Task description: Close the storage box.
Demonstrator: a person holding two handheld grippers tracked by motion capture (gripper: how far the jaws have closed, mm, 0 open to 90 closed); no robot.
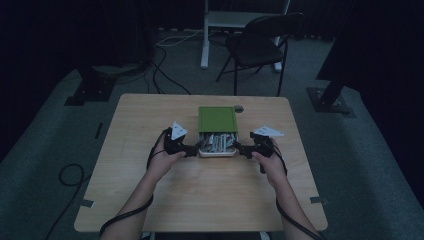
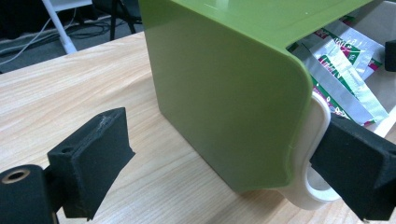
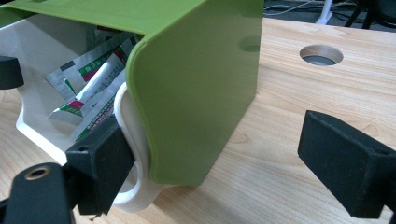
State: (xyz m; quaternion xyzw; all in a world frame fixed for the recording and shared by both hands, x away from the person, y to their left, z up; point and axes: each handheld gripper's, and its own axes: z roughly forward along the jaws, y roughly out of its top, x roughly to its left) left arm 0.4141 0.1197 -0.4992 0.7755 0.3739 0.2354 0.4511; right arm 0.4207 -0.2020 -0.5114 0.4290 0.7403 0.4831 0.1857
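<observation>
Behind the green box (image 1: 216, 119), a table hole (image 1: 239, 108) and chair (image 1: 260, 42) stand.

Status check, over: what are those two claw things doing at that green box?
Left gripper and right gripper: jaws open, flanking the box. Green lid slid partway back; white tray holds foil packets. Nothing in the way.

The green lid (image 2: 224, 93) hides most of the packets (image 2: 345, 70); their print is too blurred to read.
</observation>
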